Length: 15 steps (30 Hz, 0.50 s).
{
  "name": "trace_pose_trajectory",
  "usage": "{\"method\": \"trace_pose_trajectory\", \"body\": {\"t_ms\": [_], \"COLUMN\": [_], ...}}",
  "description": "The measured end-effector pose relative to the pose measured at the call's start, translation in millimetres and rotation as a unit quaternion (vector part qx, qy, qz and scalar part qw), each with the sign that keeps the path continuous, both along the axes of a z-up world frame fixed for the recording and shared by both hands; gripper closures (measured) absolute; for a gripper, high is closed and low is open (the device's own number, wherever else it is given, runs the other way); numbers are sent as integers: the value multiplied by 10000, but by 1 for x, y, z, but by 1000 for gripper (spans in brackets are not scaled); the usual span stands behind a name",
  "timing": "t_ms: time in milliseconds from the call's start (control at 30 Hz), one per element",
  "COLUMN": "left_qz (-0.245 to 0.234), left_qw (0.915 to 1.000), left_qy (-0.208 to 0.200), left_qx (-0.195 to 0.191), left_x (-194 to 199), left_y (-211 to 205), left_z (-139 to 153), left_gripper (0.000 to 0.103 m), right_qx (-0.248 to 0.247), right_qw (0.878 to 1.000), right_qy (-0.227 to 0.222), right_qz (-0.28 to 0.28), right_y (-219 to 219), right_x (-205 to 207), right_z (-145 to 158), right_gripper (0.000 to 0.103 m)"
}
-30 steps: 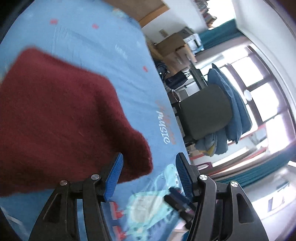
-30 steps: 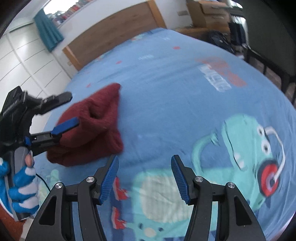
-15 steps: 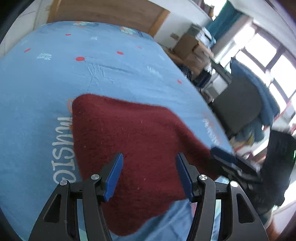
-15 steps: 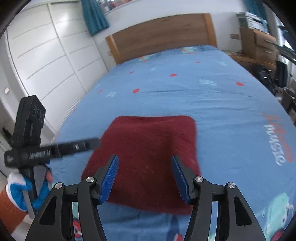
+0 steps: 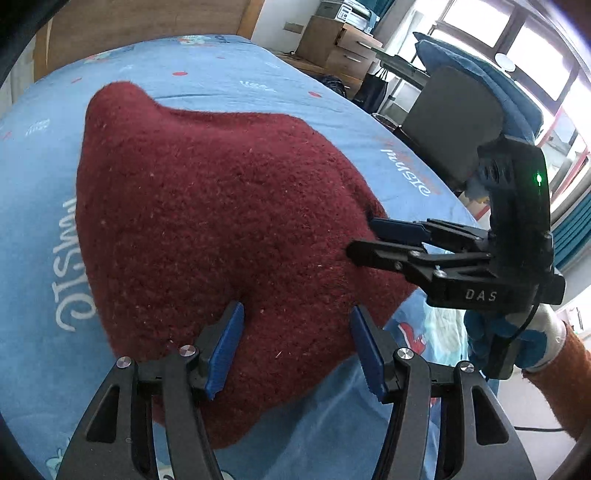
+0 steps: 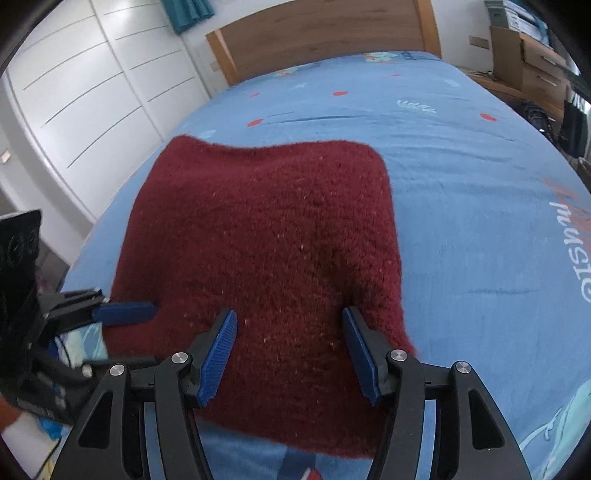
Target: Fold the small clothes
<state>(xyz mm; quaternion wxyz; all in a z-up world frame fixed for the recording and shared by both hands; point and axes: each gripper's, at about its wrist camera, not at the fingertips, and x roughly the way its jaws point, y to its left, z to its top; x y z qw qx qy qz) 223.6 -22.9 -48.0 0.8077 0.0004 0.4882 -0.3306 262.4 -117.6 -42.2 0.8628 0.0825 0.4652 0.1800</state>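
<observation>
Right now the dark red knitted garment (image 6: 258, 236) lies spread on my blue printed bedsheet (image 6: 461, 155), near the foot end. My left gripper (image 5: 297, 343) hovers over its near edge with jaws apart, gripping nothing. My right gripper (image 6: 288, 350) is likewise spread wide above the near edge.

Ahead of both my jaw pairs, the dark red knitted garment (image 6: 266, 243) lies on the blue printed bedsheet (image 6: 461, 155). My right gripper (image 5: 373, 238) sits at its right edge, my left gripper (image 6: 125, 332) at its left edge. Beyond it stands the wooden headboard (image 6: 325, 33).
</observation>
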Motion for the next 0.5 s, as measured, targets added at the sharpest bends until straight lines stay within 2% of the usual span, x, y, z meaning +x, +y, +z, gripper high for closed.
{"method": "trace_pose_trajectory", "body": {"t_ms": [67, 133, 233, 367, 500], "left_qz": [-2, 0, 40, 15, 197], "left_qw": [10000, 9997, 9992, 9992, 9985], "left_qy": [-52, -136, -189, -309, -497], "left_qx": [16, 200, 345, 244, 145], "left_x": [-1, 5, 9, 7, 11], "left_y": [-2, -8, -17, -10, 3], "left_z": [-5, -8, -1, 18, 35], "left_gripper": [50, 50, 50, 50, 50], "right_qx": [103, 224, 280, 237, 197], "right_qw": [9999, 9997, 9995, 9997, 9996], "right_qy": [-49, -130, -109, 57, -206], "right_qz": [19, -34, -112, -69, 27], "right_y": [-4, -8, -10, -13, -12], "right_x": [-7, -10, -8, -6, -7], "right_z": [-6, -11, -12, 5, 35], "right_gripper": [41, 41, 41, 42, 41]}}
